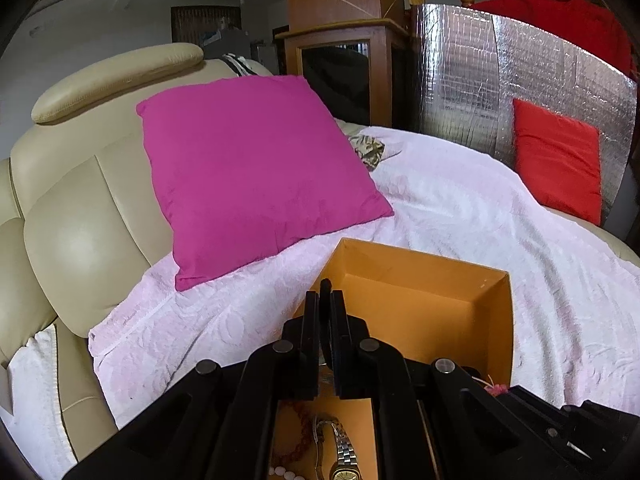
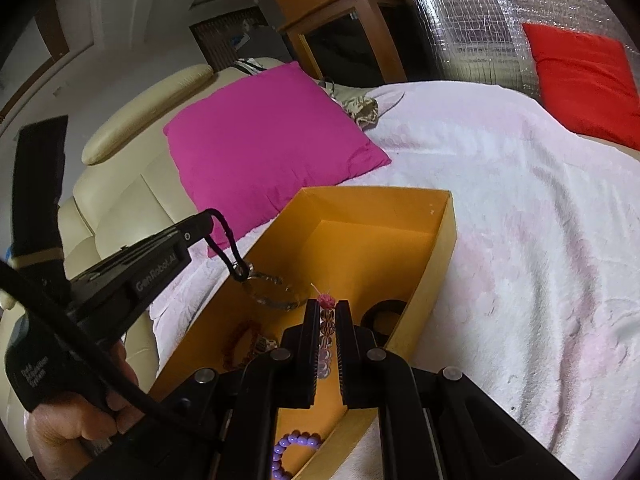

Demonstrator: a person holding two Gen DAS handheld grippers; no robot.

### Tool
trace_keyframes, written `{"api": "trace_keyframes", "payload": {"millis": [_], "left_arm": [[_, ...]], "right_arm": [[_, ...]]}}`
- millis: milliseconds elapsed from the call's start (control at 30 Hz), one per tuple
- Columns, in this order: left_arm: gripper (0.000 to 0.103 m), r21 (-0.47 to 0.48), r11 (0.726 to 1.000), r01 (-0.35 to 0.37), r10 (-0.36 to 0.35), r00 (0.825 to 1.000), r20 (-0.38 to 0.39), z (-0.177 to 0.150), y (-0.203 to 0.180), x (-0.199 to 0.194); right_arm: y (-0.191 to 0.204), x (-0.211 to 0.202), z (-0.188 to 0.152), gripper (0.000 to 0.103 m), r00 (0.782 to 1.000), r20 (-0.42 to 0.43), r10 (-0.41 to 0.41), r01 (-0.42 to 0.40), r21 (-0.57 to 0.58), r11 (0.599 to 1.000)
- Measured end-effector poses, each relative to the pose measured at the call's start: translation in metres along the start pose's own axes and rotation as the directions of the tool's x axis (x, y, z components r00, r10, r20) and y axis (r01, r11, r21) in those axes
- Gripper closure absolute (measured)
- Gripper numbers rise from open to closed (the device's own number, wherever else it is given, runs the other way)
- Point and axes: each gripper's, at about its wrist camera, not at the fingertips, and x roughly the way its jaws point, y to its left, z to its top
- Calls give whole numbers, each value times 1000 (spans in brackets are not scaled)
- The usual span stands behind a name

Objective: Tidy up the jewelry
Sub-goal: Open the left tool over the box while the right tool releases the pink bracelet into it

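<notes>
I have the right gripper (image 2: pixel 325 305) clenched on a beaded bracelet (image 2: pixel 326 330) and the left gripper (image 2: pixel 208 218), at ten o'clock, pinching what looks like a corded bangle (image 2: pixel 272 290), both over the orange box (image 2: pixel 440 248).

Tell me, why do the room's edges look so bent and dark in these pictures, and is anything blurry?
Both views are fisheye: dark corners, straight furniture curving. Left wrist view: the silver foil panel glares, and the near left gripper is dark. Right wrist view: the hand and cable at bottom left are blurred, while the orange box stays sharp.
</notes>
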Motion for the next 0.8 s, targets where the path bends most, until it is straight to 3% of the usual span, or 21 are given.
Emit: {"api": "trace_keyframes", "payload": {"millis": [800], "left_arm": [[98, 15, 1000, -13, 14, 999, -48, -2, -3, 16]], "right_arm": [[13, 14, -16, 94, 999, -43, 20, -22, -27, 999]]}}
